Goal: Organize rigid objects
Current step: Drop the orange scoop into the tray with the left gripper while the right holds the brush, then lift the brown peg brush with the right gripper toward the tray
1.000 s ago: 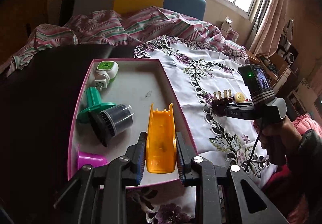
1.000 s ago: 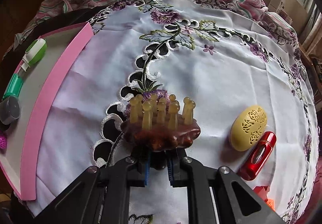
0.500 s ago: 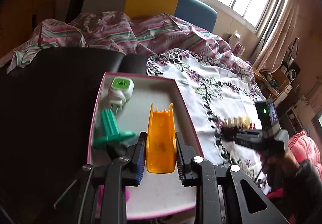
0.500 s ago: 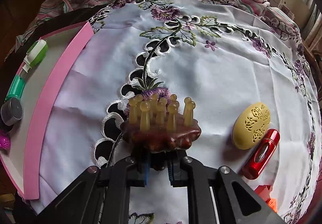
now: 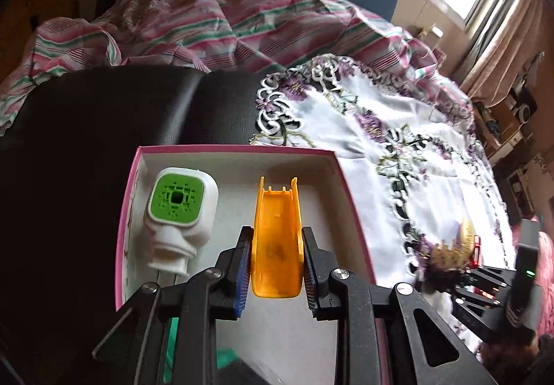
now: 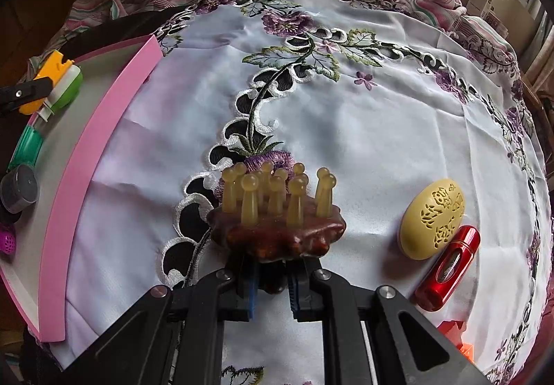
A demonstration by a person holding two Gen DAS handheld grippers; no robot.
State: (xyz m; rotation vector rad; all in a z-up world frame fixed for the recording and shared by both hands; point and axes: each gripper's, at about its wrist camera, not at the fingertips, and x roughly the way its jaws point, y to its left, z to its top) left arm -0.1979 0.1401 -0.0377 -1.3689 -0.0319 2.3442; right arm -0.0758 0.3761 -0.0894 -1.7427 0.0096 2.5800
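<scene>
A: What is hiding under the left gripper (image 5: 276, 270)?

B: Its arms are covering the near part of the pink box (image 5: 349, 198); only a sliver of a green piece (image 5: 226, 355) is peeking out there.

A: And on the right?

B: The brown massager (image 6: 277, 232) is hiding its own handle between the jaws. An orange thing (image 6: 457, 336) is showing only a corner behind that gripper's arm.

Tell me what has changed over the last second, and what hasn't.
The left hand-held gripper carried the orange plastic piece deeper over the pink-rimmed box, to beside the white and green plug-in device; the green part and grey cup have dropped almost out of its view. Its grip did not change. The right hand-held gripper stayed put, shut on the brown massager; the yellow egg and red case are unmoved.
</scene>
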